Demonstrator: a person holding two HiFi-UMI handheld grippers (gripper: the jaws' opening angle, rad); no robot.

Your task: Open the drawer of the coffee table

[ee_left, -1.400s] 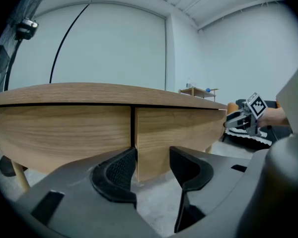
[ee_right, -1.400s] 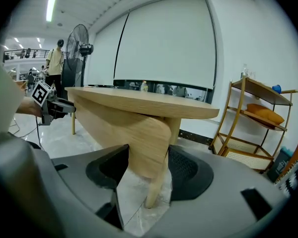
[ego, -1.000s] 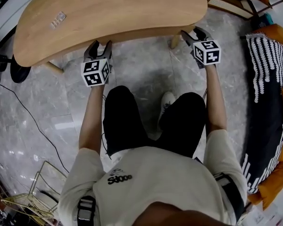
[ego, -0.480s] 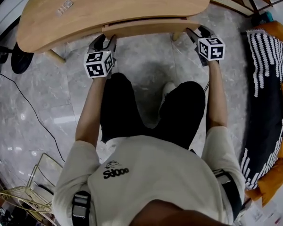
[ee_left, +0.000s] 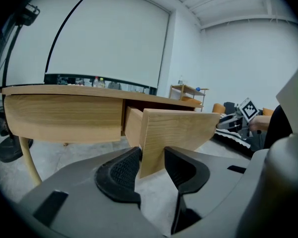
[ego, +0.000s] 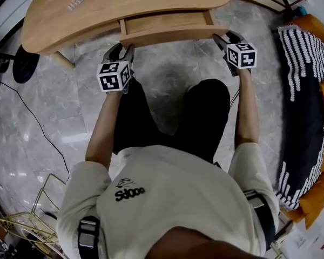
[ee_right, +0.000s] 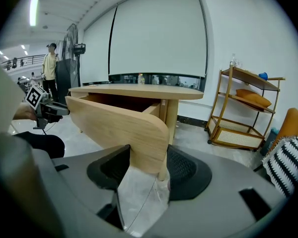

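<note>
Drawer of light wood [ego: 167, 35] now sticks farther out of the curved wooden table [ego: 97, 9] than before. Left claw [ego: 121, 48], jaws just closing in, pinches its front's left end; right claw [ego: 224, 35] pinches the right end.

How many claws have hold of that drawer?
2. The left claw grips the left end of the drawer front, its jaws having just closed further onto it; the right claw grips the right end. None hidden.
</note>
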